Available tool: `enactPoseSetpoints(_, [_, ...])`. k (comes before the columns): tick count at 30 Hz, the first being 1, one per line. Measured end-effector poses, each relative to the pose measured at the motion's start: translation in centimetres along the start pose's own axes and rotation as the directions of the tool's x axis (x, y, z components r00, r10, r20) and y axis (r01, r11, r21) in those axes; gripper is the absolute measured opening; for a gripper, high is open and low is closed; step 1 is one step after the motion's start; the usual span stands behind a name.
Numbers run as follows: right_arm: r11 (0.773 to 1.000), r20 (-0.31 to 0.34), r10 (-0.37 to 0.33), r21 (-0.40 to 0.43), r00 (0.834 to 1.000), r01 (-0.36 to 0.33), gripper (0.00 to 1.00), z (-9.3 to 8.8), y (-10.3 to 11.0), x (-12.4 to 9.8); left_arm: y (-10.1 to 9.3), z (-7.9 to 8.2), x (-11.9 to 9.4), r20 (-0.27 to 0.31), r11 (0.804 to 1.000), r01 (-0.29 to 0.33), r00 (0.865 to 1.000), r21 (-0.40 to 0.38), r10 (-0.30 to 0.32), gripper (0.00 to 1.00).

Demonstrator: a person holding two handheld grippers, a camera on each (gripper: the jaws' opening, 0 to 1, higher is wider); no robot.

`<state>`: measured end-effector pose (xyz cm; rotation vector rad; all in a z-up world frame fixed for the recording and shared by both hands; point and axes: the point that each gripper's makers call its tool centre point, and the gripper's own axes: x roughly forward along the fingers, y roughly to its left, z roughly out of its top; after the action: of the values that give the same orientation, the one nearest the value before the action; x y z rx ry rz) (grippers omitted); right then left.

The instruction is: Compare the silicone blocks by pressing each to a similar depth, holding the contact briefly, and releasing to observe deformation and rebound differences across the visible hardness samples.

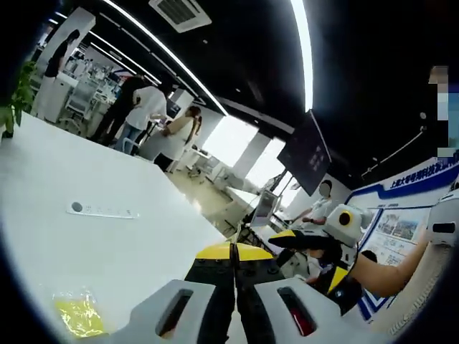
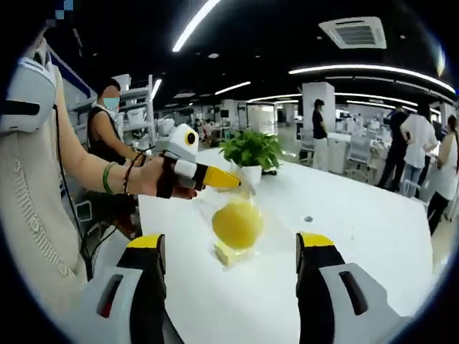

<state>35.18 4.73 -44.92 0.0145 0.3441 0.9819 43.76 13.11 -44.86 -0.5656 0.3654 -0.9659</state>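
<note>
A yellow silicone sample (image 2: pixel 237 223) in a clear plastic bag stands on the white table (image 2: pixel 358 236), with a flat yellow piece (image 2: pixel 228 253) at its foot. In the right gripper view, my right gripper (image 2: pixel 231 242) is open, its jaws wide on either side of the sample and short of it. My left gripper (image 2: pixel 222 178) reaches in from the left with its yellow tip just above the bag's top; I cannot tell whether it touches it. In the left gripper view, my left gripper (image 1: pixel 233 252) is shut with nothing showing between its jaws. The bagged yellow sample (image 1: pixel 79 314) lies low left, and my right gripper (image 1: pixel 308 256) is at the right.
A potted plant (image 2: pixel 251 150) stands behind the sample. A white strip with a dark dot (image 1: pixel 100 210) lies on the table (image 1: pixel 86 165). Several people stand beyond the table's far edge (image 1: pixel 147 107). A person's arm (image 2: pixel 100 175) holds the left gripper.
</note>
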Motion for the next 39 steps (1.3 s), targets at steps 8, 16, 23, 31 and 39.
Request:
enactPoseSetpoints(8, [0.982,0.064,-0.098,0.170,0.993,0.086,0.82,-2.6,-1.8,-3.1,1.1,-2.9,3.4,-0.028,1.000,-0.003,1.000,-0.026,0.003,0.00])
enactPoseSetpoints(16, [0.952,0.068,-0.164,0.272,0.984,0.140,0.89,-4.7,-3.4,-5.7,2.3,-6.3,6.4,-0.054,0.998,-0.011,0.999,-0.066,0.007,0.00])
enactPoseSetpoints(23, [0.938,0.030,-0.182,0.305,0.983,0.164,0.87,-6.3,-4.4,-6.8,2.9,-8.9,8.4,-0.073,0.995,-0.019,0.997,-0.099,0.012,0.00])
enactPoseSetpoints(31, [0.932,0.003,-0.189,0.316,0.982,0.179,0.85,-7.3,-5.6,-6.9,7.7,-10.8,8.8,-0.051,0.970,-0.121,0.992,-0.213,0.112,0.00])
enactPoseSetpoints(39, [0.926,-0.018,-0.200,0.324,0.980,0.195,0.79,-8.4,-6.7,-6.7,13.6,-10.3,7.9,0.026,0.921,-0.224,0.969,-0.319,0.245,0.00])
